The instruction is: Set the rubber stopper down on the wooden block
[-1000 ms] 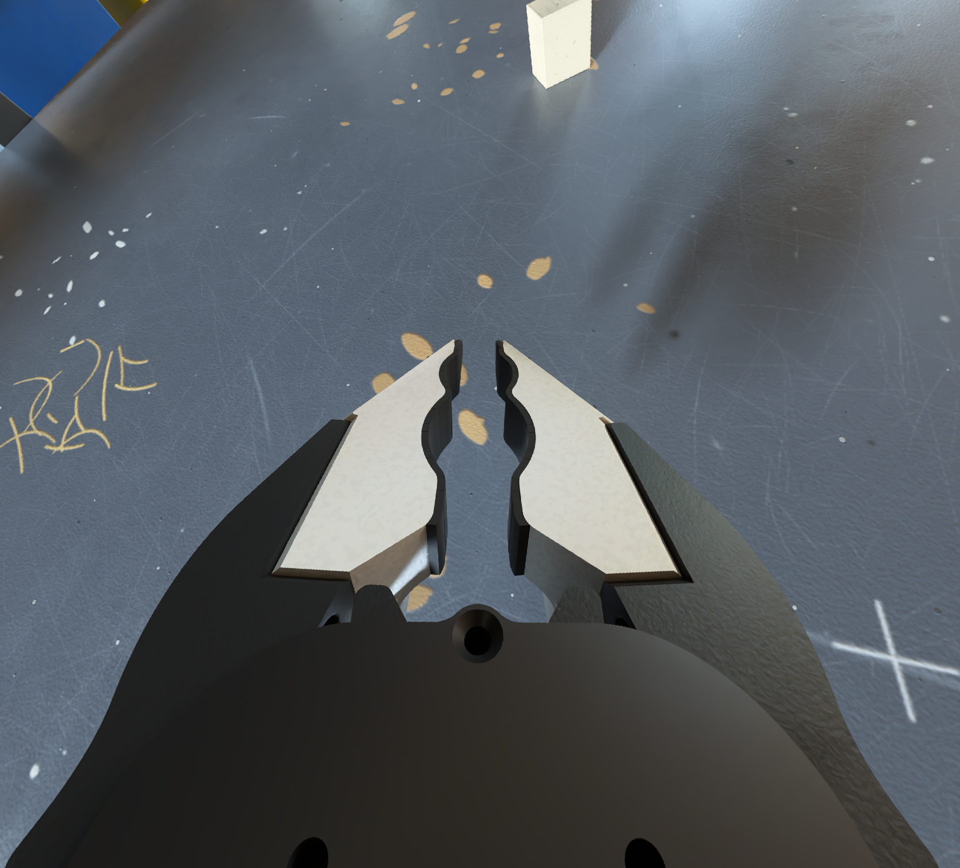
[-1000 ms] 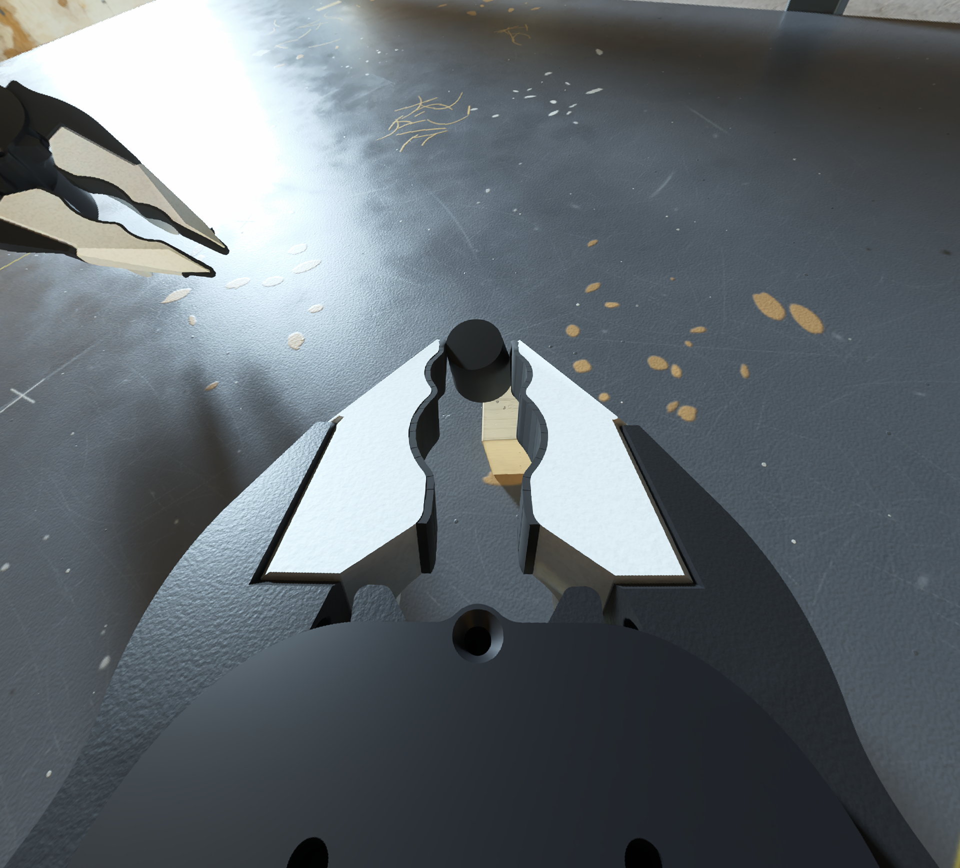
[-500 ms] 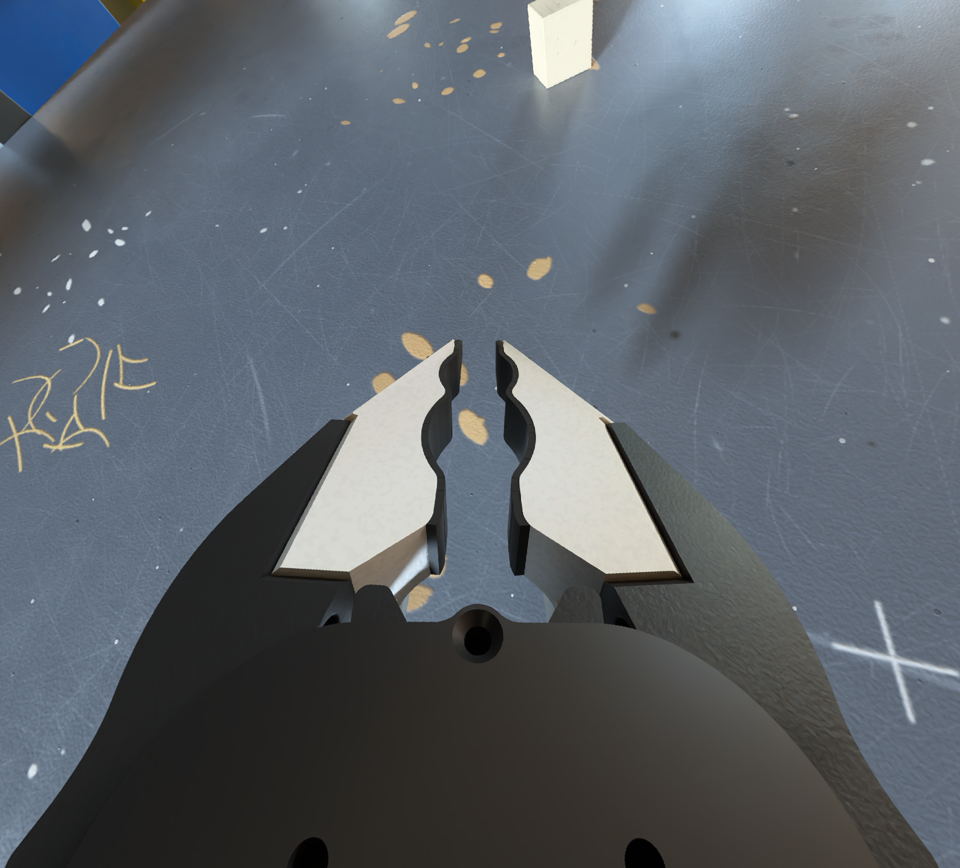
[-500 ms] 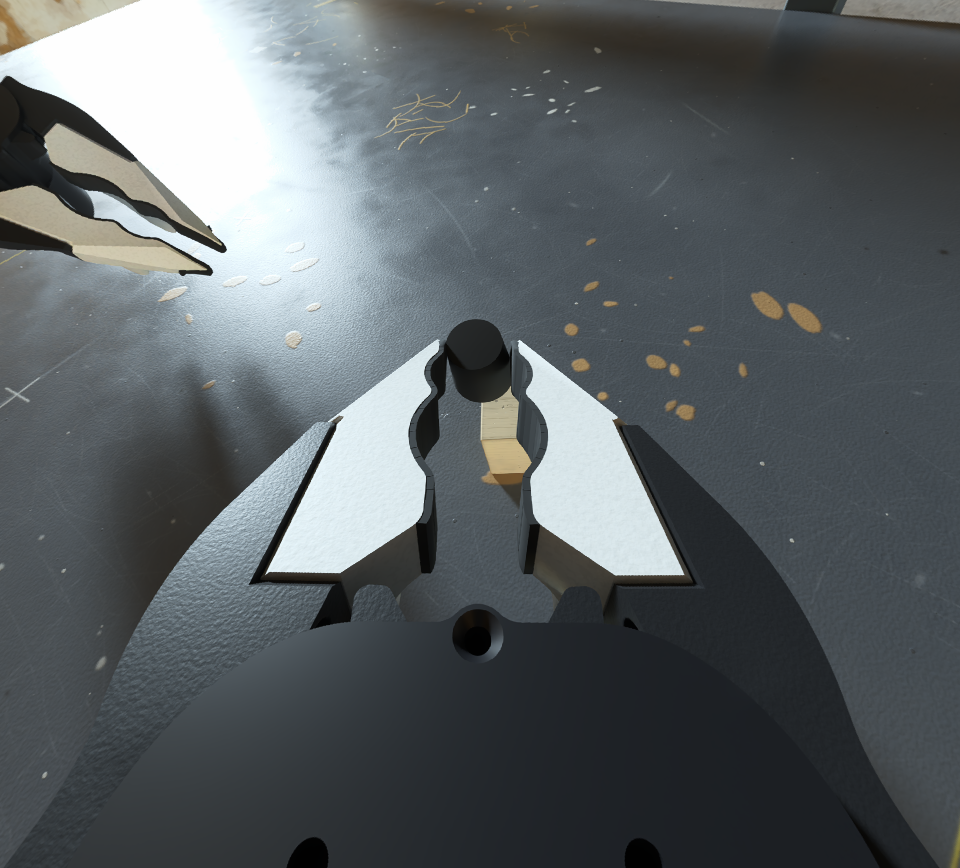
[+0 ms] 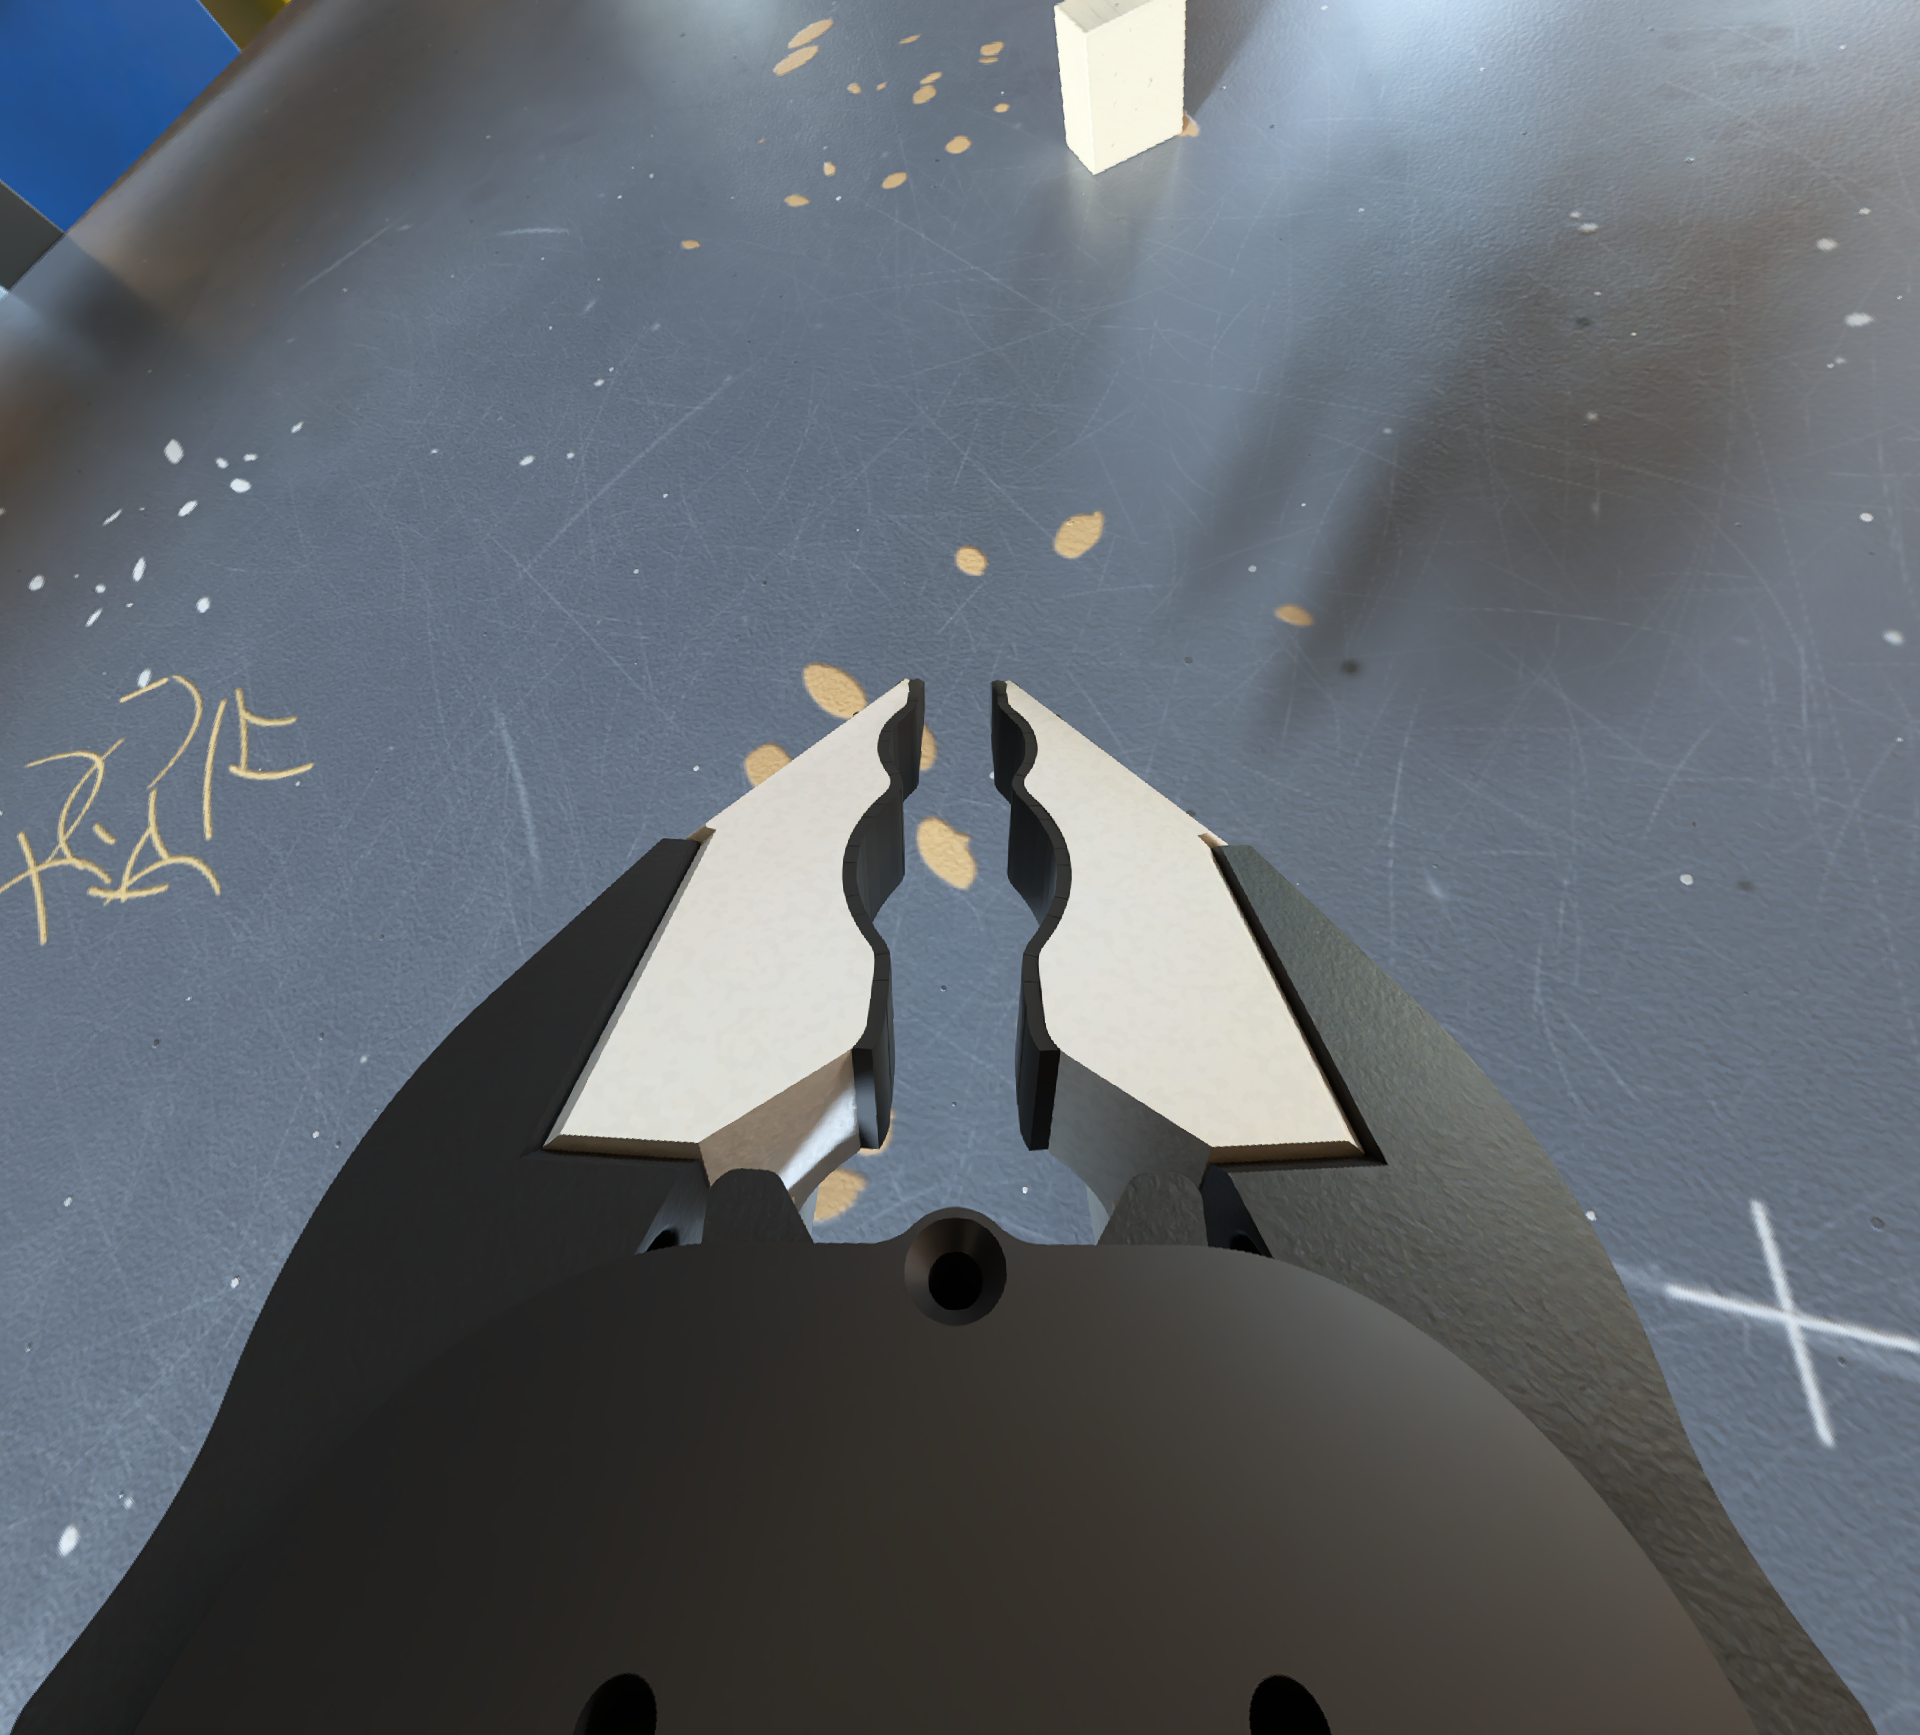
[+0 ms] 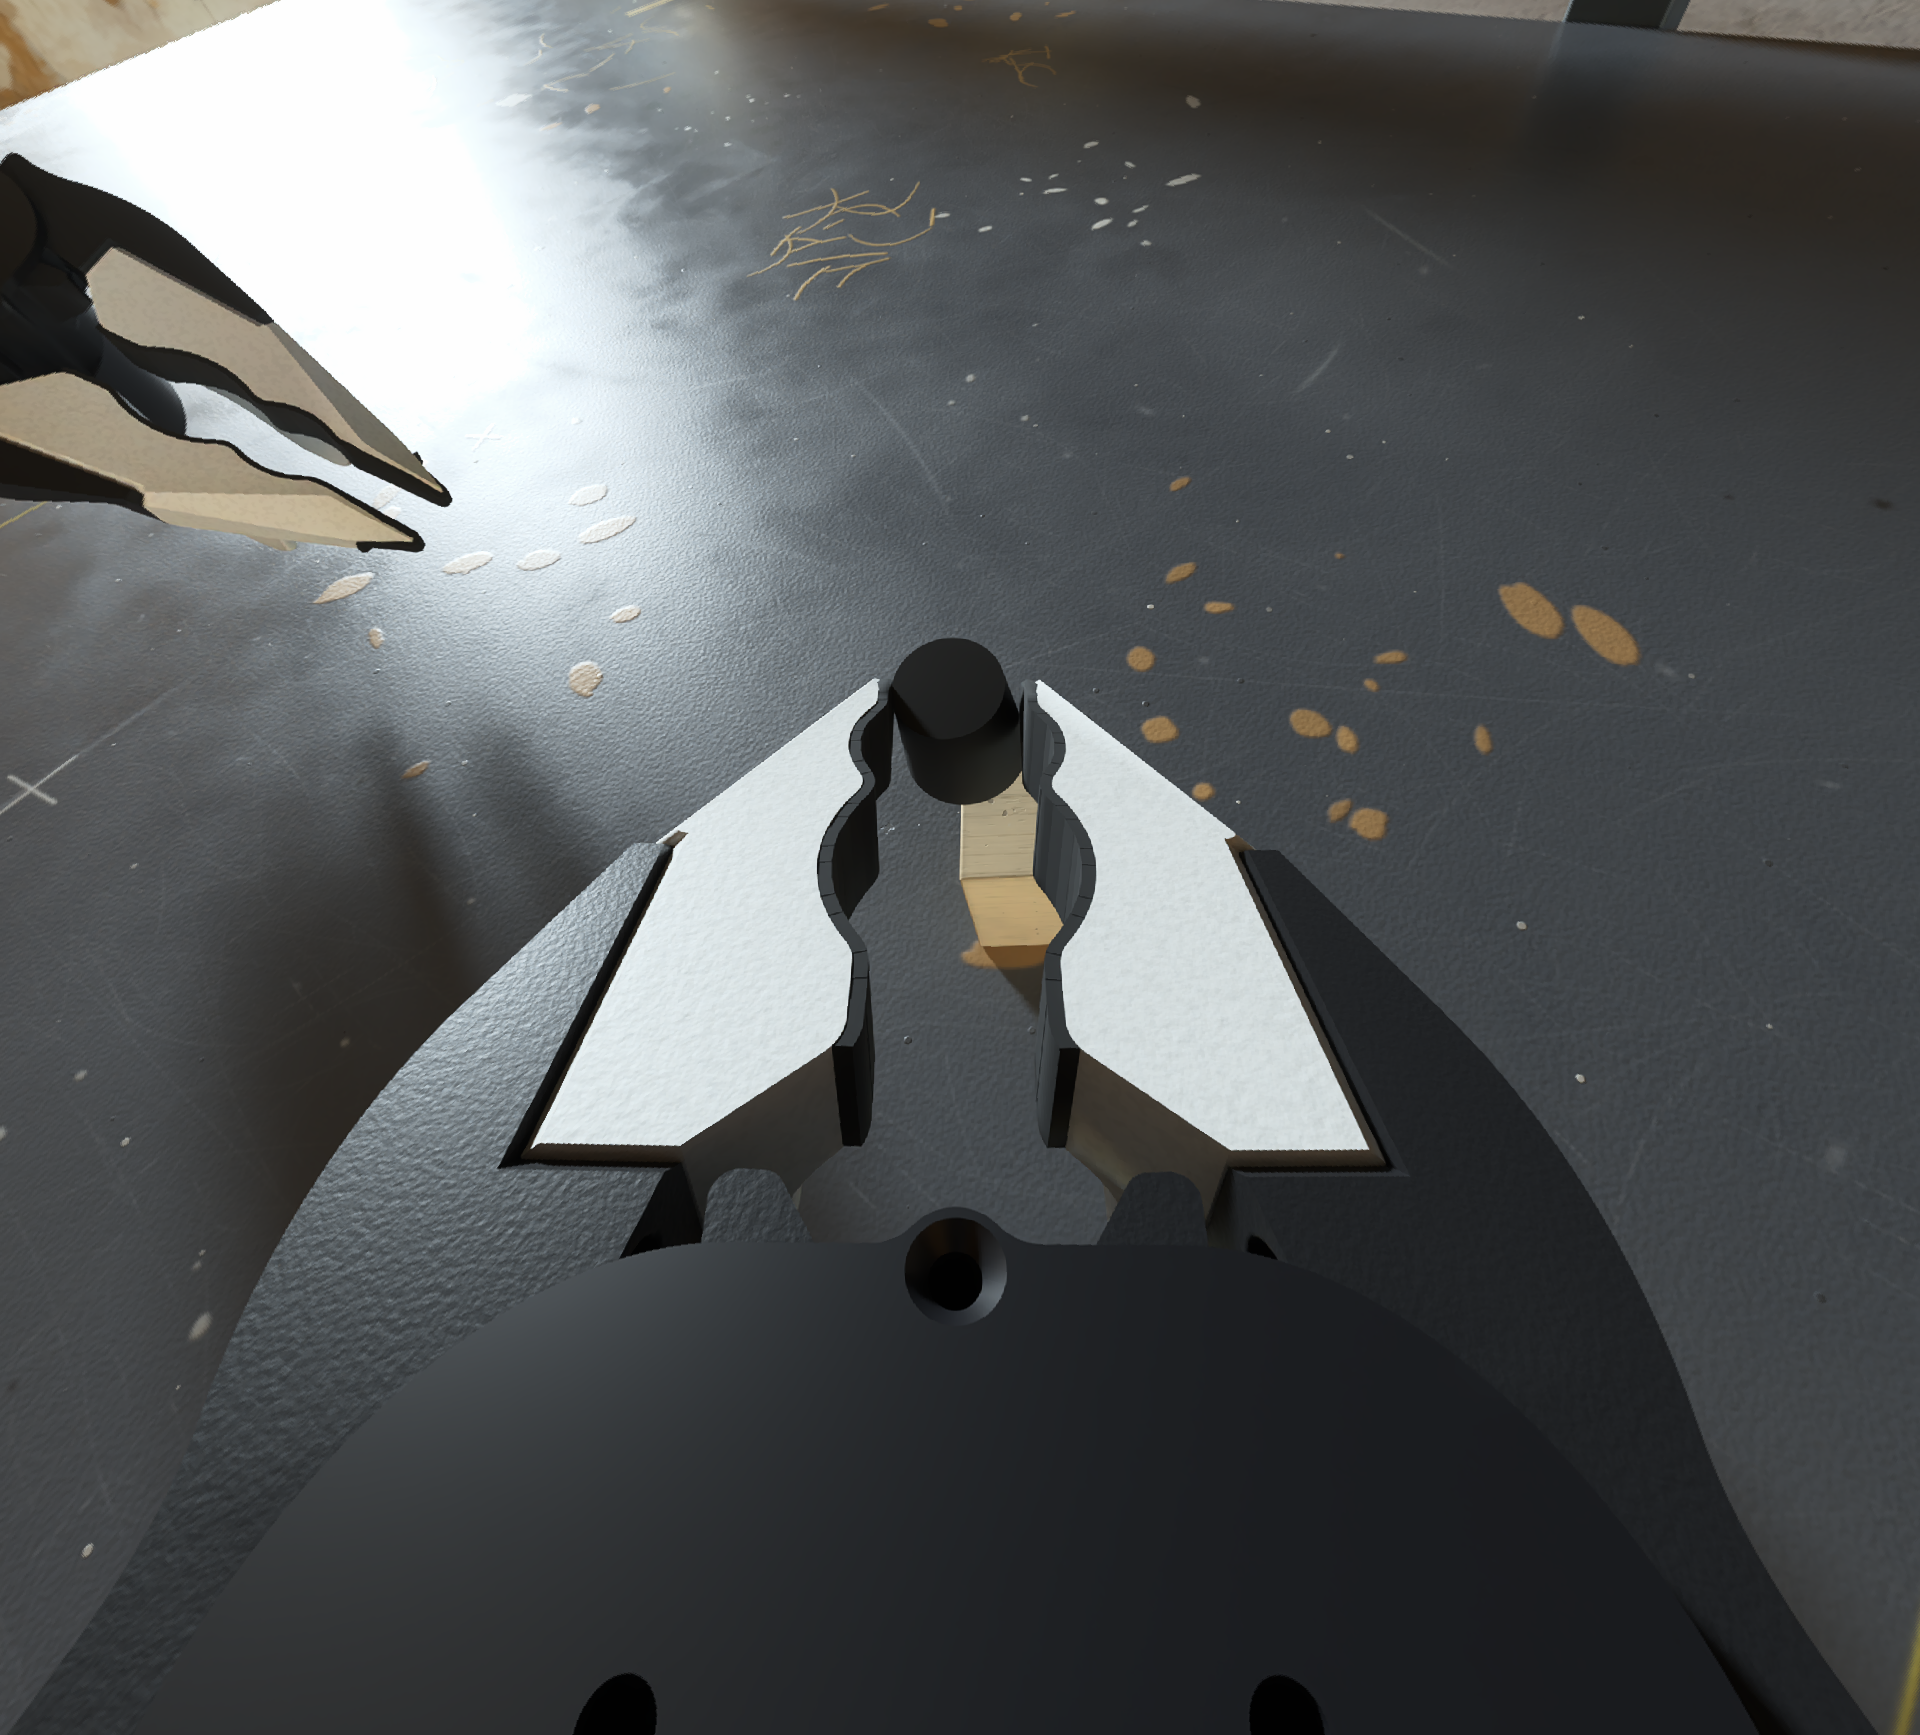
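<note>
Rubber stopper (image 6: 951, 717), black, short cylinder, upright, clamped between fingertips of right hand-held gripper (image 6: 954, 698), base at top face of wooden block (image 5: 1122, 75), pale, rectangular, standing on end on dark table (image 5: 1351, 438)

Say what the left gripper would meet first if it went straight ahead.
Probably the table: the left gripper points slightly downward at bare tabletop. The block stands far ahead, slightly right of its line.

Each of the 2 wrist cameras looks forward and down along its jaws, sharing the wooden block (image 5: 1122, 70) (image 6: 1000, 875).
</note>
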